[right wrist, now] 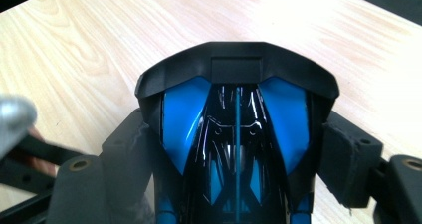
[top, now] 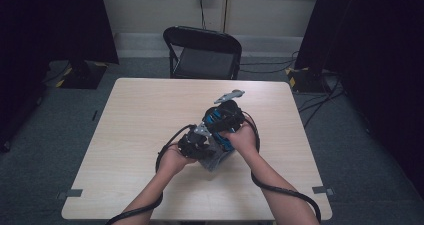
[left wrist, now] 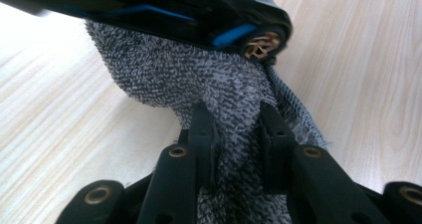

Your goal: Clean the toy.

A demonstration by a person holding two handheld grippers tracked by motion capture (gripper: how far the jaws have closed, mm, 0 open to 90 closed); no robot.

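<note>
Two claws, both loaded, meeting just right of the worktop's (top: 140, 110) centre on your side. Your left claw (top: 200, 144) is clamped on the grey knit cloth (left wrist: 219, 92): in the left gripper view its jaws stand narrow, a fold of the speckled fabric pinched between the pads and bunching up above them. The cloth rises from the jaws and runs under the black-and-blue object (left wrist: 199, 10) crossing the top of that view; it touches that object's underside. One frayed edge of the cloth trails down to the right beside the jaw.

Your right claw (right wrist: 239, 149) is set wide and closed onto the black-and-blue object (right wrist: 236, 114): each jaw presses a side of its shell, the glossy blue panels and the black front rim sitting between and ahead of the jaws. The object is held off the worktop, nose pointing away from the camera.

In the high view your left hand (top: 172, 160) sits low, near the worktop. Your right hand (top: 242, 137) is higher and farther forward, right claw (top: 222, 120) angled up and away, its grey plate (top: 230, 95) topmost. Cloth (top: 217, 160) shows pale grey beneath both claws, touching or just above the worktop; I can't tell which.
</note>
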